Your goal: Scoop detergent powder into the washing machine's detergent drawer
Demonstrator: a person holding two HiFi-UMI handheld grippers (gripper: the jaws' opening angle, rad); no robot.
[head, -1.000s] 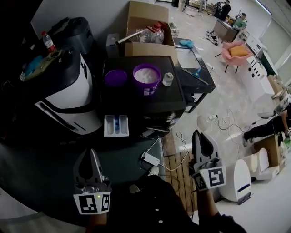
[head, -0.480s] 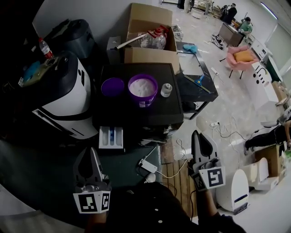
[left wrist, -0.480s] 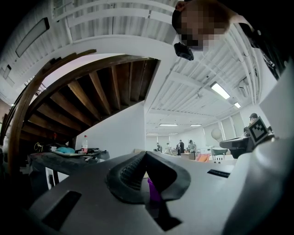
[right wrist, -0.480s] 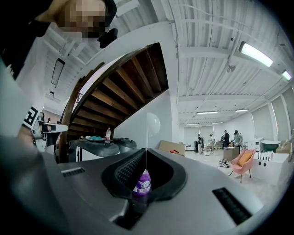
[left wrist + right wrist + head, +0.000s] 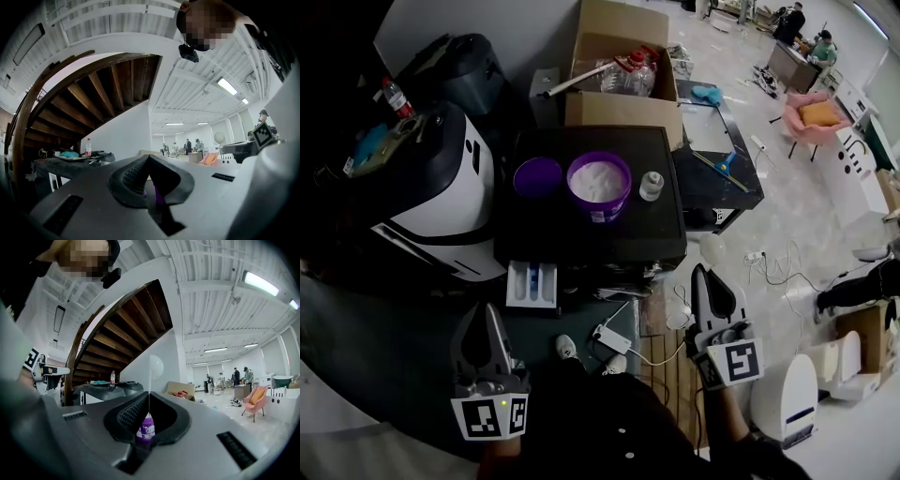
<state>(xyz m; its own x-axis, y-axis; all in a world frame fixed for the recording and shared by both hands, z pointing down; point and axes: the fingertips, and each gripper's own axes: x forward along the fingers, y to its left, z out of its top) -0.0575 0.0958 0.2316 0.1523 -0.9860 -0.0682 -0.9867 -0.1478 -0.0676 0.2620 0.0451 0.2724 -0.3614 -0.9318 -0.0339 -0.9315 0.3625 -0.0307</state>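
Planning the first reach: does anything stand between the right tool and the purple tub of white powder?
Nothing visible does. The right tool hangs shut short of the black table; its top from the front edge to the purple tub of white powder is bare. A small clear jar stands right of it, off that line.

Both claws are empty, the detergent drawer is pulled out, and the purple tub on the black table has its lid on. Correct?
Not quite: the head view shows the purple tub open, white powder exposed, its lid lying beside it. The rest holds.
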